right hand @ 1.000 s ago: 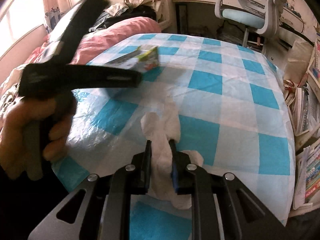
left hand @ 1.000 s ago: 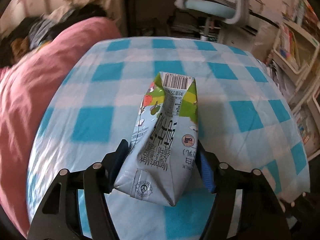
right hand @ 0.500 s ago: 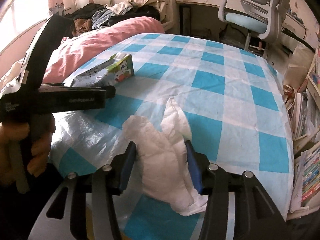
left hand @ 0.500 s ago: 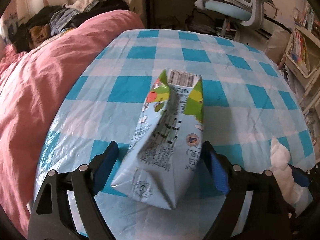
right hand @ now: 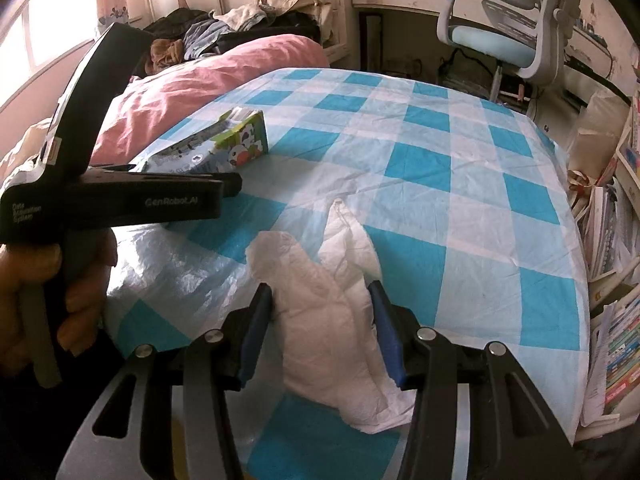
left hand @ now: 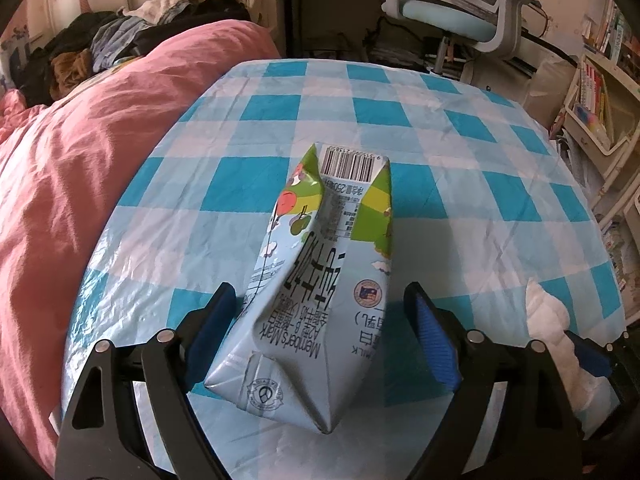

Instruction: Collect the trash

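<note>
A crumpled light-blue and green milk carton (left hand: 320,280) lies on the blue-and-white checked tablecloth (left hand: 380,112). My left gripper (left hand: 320,300) is open around its near end, blue pads standing off both sides. In the right wrist view the same carton (right hand: 216,144) lies past the left gripper (right hand: 232,184), which a hand (right hand: 24,280) holds. A crumpled white tissue (right hand: 332,312) rests on the cloth between the fingers of my right gripper (right hand: 320,292), which is open, its pads at the tissue's sides without squeezing. The tissue (left hand: 552,320) also shows at the left view's right edge.
A pink duvet (left hand: 80,180) with piled clothes borders the table's left side. A pale blue office chair (left hand: 460,20) and a desk stand beyond the far edge. Shelves and stacks of books (right hand: 616,340) crowd the right side.
Both grippers opened. The left let go of the carton, which now lies on the cloth. The right released the pinched tissue, and it has spread out between the fingers.
</note>
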The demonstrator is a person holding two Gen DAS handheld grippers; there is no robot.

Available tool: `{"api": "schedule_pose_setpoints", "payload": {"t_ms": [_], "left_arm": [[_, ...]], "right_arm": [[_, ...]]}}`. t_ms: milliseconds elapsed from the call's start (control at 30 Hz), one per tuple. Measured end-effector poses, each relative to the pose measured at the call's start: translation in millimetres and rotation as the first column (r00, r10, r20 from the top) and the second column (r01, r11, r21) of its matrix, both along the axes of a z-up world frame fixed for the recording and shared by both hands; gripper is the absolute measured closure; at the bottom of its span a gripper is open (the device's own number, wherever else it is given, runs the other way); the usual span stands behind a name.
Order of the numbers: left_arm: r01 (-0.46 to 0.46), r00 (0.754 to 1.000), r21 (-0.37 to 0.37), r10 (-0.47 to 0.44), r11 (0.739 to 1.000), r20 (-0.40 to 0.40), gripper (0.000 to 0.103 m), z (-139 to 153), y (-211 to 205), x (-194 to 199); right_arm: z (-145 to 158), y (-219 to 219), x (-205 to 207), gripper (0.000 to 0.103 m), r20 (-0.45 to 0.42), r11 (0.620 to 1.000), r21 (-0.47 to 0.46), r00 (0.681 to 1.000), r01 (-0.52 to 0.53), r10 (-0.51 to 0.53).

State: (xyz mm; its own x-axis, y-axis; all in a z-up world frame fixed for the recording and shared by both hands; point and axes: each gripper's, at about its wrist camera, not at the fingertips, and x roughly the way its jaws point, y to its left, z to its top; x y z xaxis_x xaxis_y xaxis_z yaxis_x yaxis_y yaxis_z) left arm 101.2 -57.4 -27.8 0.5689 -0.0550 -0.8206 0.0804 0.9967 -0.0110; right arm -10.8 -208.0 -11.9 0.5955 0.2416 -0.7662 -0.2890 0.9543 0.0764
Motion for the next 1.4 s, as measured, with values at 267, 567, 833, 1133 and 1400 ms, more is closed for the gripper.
{"api": "schedule_pose_setpoints", "payload": {"t_ms": [267, 567, 833, 1133, 1400], "left_arm": [[0.007, 1.000, 0.002, -0.007, 1.000, -0.010, 0.021, -0.4, -2.6, 2.6], [0.015, 1.000, 0.028, -0.014, 1.000, -0.010, 0.021, -2.7, -6.0, 2.5], [0.021, 1.000, 0.039, -0.020, 0.999, -0.018, 0.021, -2.3, -7.6, 3.0], [0.010, 1.000, 0.020, -0.009, 1.000, -0.028, 0.019, -0.7, -4.7, 5.9], [0.006, 1.000, 0.018, -0.006, 1.000, -0.030, 0.019, -0.6, -4.3, 6.2]], "right_arm": [[0.1, 2.2, 0.3, 0.065, 0.000, 1.000, 0.004, 1.000, -0.007, 0.007], [0.2, 8.6, 1.0, 0.073, 0.007, 1.000, 0.001, 1.000, -0.028, 0.028], [0.3, 8.2, 1.3, 0.071, 0.010, 1.000, 0.002, 1.000, -0.021, 0.021], [4.9, 7.4, 1.5, 0.047, 0.018, 0.999, 0.018, 1.000, -0.026, 0.026], [4.7, 7.6, 1.2, 0.047, 0.014, 0.999, 0.019, 0.999, -0.031, 0.030]]}}
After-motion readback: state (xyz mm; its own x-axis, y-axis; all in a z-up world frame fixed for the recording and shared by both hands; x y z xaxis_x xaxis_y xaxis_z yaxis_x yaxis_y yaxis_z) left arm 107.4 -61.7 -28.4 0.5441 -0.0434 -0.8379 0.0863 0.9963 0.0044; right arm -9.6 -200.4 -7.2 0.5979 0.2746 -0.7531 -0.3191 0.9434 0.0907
